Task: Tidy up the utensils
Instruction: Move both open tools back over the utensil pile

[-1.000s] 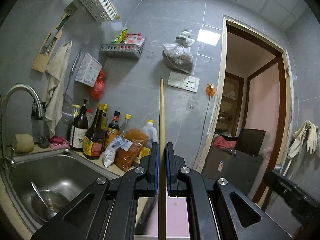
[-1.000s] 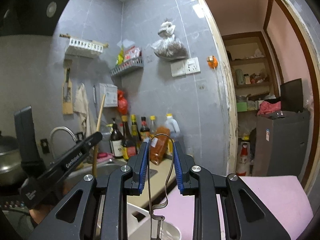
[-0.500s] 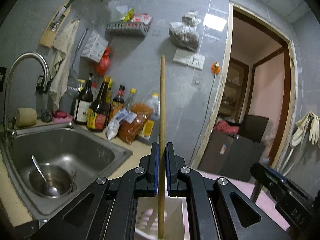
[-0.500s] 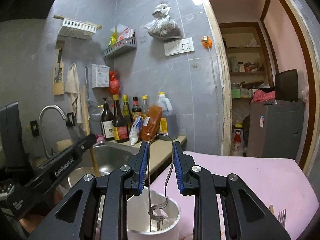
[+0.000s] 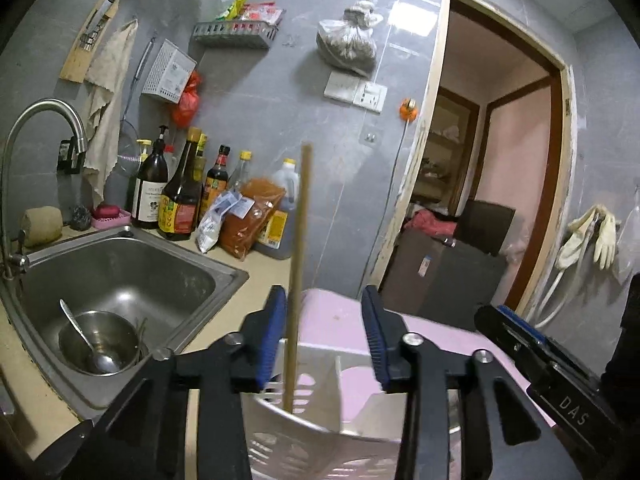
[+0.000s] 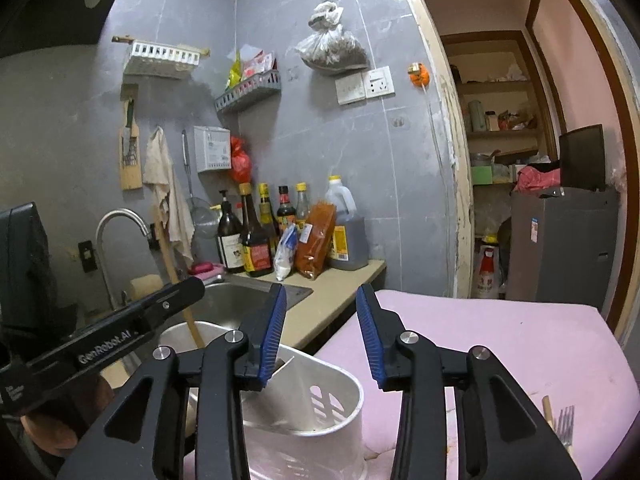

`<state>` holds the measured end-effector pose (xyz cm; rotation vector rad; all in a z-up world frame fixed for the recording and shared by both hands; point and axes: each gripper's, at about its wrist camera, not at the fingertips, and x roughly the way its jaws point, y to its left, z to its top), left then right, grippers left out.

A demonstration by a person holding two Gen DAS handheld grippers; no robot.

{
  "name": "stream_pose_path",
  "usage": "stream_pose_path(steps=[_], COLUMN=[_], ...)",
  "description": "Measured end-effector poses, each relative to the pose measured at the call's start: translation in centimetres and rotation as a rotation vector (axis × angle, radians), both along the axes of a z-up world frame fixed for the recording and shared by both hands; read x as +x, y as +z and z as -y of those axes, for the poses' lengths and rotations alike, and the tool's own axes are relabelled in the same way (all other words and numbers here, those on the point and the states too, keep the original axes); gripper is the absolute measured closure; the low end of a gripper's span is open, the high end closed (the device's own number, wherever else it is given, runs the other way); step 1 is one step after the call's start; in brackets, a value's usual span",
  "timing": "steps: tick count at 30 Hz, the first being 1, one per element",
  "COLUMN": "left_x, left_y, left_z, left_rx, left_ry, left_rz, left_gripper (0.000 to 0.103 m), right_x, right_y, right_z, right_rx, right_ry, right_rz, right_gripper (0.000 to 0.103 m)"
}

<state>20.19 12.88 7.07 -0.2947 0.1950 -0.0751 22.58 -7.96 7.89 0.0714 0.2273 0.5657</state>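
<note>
Sauce bottles (image 5: 178, 196) beside steel sink (image 5: 120, 272); wall-hung bag (image 6: 332, 46)

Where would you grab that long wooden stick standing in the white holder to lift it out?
Grip the wooden stick on its bare upper shaft, coming from the side with the tongs level. It stands nearly upright, its lower end down inside the white holder.

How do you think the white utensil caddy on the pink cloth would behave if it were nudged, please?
The white utensil caddy looks like thin slotted plastic, so probably light and easy to slide. The tall wooden stick leaning in one compartment may make it slightly tippy.
</note>
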Motion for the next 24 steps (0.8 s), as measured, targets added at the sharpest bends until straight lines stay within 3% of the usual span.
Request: stream_pose_path(steps=[3,5,7,14,18,24], left_x=[-0.7,-1.4,-2.0,-4.0,-5.2,-6.3], left_y=[1.0,1.8,2.5,5.3,6.6,6.8], left_z=[0.7,1.2,1.9,4.1,5.4,8.6], left_rx=[0.014,0.023,0.029,0.074,0.099,0.129], left_ry=[0.004,0.012,0.016,0.042,0.012,-0.087], left_rz=[0.019,0.047,0.078,0.169,0.209,0.207], left_gripper=[0.061,0.041,0.032,0.011,0.009,0.007], right_x=[-0.8,-1.2,-1.7,-3.7,-5.0,-7.3], right_y=[0.8,1.5,2.1,4.4,5.4,6.4], right_z=[1.4,2.5,3.9,8.6,10.7,13.2], right_rx=[0.014,0.024,0.031,0.053,0.058,0.014], right_ry=[-0.019,-0.041,-0.070,-0.171,-0.218,-0.262], right_rz=[0.023,0.040,0.055,0.113,0.153,0.202], right_gripper=[0.052,0.047,0.032,0.014,0.001,0.000])
